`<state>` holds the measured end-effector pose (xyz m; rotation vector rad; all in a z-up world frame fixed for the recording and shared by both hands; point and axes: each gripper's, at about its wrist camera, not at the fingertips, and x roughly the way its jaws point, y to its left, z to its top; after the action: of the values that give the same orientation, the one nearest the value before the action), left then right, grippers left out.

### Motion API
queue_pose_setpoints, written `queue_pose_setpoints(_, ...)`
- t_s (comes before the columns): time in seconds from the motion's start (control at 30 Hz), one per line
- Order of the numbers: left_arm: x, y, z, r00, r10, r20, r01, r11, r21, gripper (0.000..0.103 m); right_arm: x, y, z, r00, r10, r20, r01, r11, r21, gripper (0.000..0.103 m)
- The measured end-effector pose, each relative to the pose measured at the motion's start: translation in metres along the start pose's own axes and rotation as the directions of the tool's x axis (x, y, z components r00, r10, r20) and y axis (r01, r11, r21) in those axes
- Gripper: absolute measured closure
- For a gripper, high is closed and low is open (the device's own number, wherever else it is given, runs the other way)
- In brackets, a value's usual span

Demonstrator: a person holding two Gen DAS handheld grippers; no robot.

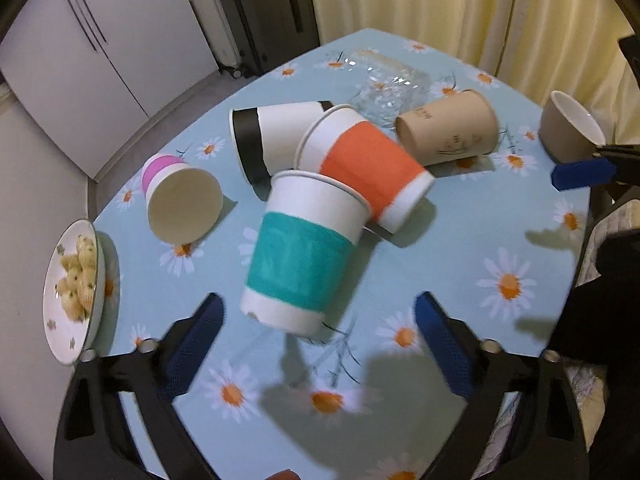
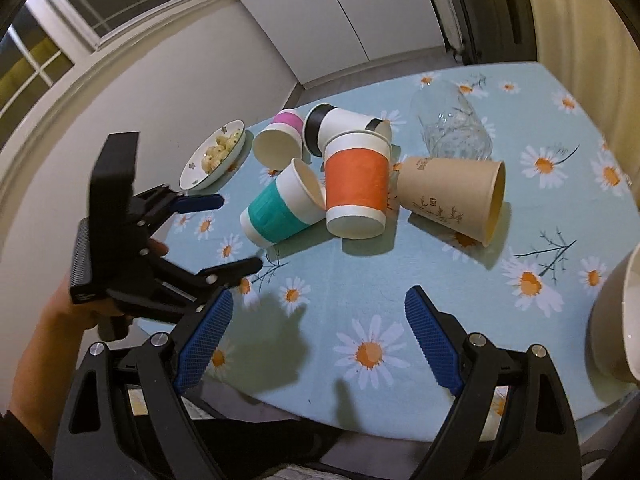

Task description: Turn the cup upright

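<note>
The left hand-held gripper [image 1: 318,316] gapes wide, holding nothing; the teal-banded white paper cup [image 1: 302,252] leans tilted at its 12 o'clock on the daisy-print blue table [image 1: 460,248], rim against the orange-banded paper cup [image 1: 368,168]. The right hand-held gripper [image 2: 320,320] is equally wide, empty.

The left wrist camera looks down from close above the teal-banded cup [image 1: 298,258], facing the curtain. The right wrist camera looks from the table's [image 2: 400,288] near edge, further back, toward the cabinets. Both views share the cup cluster.
</note>
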<state>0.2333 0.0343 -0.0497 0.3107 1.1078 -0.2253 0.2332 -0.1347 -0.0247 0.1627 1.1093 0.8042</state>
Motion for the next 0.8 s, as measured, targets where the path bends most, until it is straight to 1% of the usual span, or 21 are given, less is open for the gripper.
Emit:
queue_pose_setpoints(0.07, 0.007, 0.005, 0.007, 1.000, -0.008, -0.021, 0.008, 1.000, 0.015, 0.019, 0.004, -0.008, 0.001, 0.999, 0.028, -0.017, -0.027, 0.999, 0.032, 0.016)
queue_pose_setpoints(0.13, 0.015, 0.009, 0.013, 0.999, -0.001, -0.046, 0.002, 0.999, 0.034, 0.020, 0.006, -0.011, 0.002, 0.999, 0.037, -0.029, -0.035, 0.998, 0.049, 0.016)
queue_pose_setpoints(0.23, 0.026, 0.013, 0.020, 0.996, -0.011, -0.088, 0.017, 0.998, 0.067, 0.020, 0.007, -0.017, 0.002, 0.998, 0.051, -0.041, -0.048, 0.996, 0.069, 0.016)
queue_pose_setpoints(0.27, 0.028, 0.015, 0.020, 0.995, -0.014, -0.098, 0.022, 0.997, 0.073, 0.021, 0.007, -0.018, 0.002, 0.997, 0.056, -0.043, -0.053, 0.996, 0.075, 0.016)
queue_pose_setpoints(0.3, 0.030, 0.016, 0.021, 0.994, -0.021, -0.107, 0.029, 0.997, 0.078, 0.026, 0.007, -0.019, 0.002, 0.997, 0.065, -0.045, -0.061, 0.995, 0.084, 0.016)
queue_pose_setpoints(0.37, 0.035, 0.018, 0.021, 0.992, -0.029, -0.123, 0.039, 0.996, 0.082, 0.027, 0.007, -0.021, 0.004, 0.997, 0.067, -0.041, -0.063, 0.994, 0.095, 0.016)
queue_pose_setpoints(0.53, 0.047, 0.022, 0.020, 0.988, -0.037, -0.152, 0.050, 0.995, 0.086, 0.028, 0.005, -0.021, 0.005, 0.997, 0.070, -0.043, -0.065, 0.993, 0.097, 0.016)
queue_pose_setpoints(0.57, 0.049, 0.023, 0.019, 0.987, -0.038, -0.154, 0.051, 0.995, 0.086, 0.030, 0.005, -0.022, 0.004, 0.997, 0.070, -0.043, -0.065, 0.993, 0.096, 0.016)
queue_pose_setpoints(0.6, 0.050, 0.023, 0.019, 0.986, -0.043, -0.159, 0.057, 0.995, 0.085, 0.038, 0.004, -0.022, 0.005, 0.997, 0.068, -0.040, -0.063, 0.993, 0.096, 0.016)
queue_pose_setpoints(0.63, 0.051, 0.023, 0.019, 0.986, -0.045, -0.163, 0.059, 0.995, 0.085, 0.041, 0.004, -0.023, 0.005, 0.997, 0.067, -0.038, -0.063, 0.993, 0.097, 0.016)
queue_pose_setpoints(0.8, 0.051, 0.024, 0.018, 0.986, -0.045, -0.162, 0.060, 0.994, 0.087, 0.042, 0.003, -0.026, 0.005, 0.997, 0.066, -0.032, -0.062, 0.993, 0.105, 0.016)
